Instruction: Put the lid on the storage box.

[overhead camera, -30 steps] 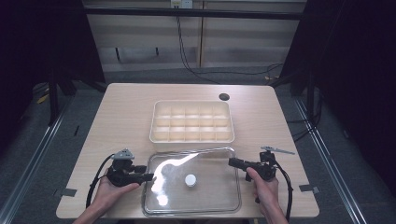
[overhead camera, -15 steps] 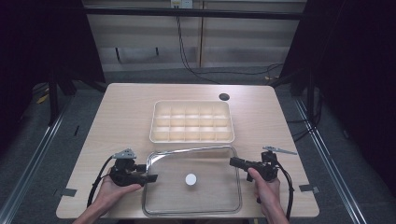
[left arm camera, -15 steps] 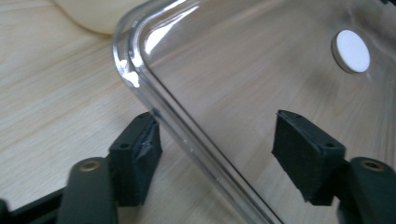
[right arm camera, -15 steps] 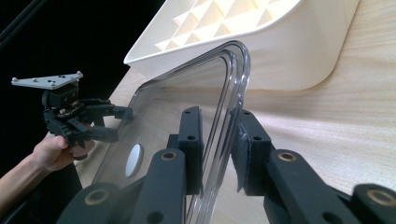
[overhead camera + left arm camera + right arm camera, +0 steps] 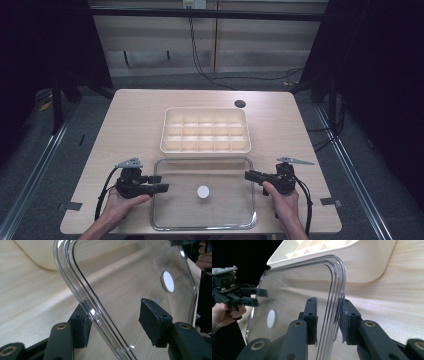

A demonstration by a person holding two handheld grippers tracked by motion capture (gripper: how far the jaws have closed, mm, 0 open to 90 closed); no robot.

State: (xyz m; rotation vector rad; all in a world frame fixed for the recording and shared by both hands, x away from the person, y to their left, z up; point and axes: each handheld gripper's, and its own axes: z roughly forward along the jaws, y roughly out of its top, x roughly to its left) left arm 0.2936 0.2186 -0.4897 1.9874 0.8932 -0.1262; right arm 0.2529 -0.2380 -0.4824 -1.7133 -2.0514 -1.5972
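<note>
High view: clear lid (image 5: 202, 220) with a white round knob (image 5: 203, 191) lies flat at the table's (image 5: 135, 115) near edge, between both grippers. Left gripper (image 5: 161, 184) straddles the lid's left rim, jaws apart, pads not touching it. Right gripper (image 5: 248, 175) sits at the right rim, jaws nearly closed around it, contact unclear. Just beyond, a cream compartment tray (image 5: 205, 147), all cells empty. Farther back, a dark round hole (image 5: 240, 104) in the table. No readable writing.
</note>
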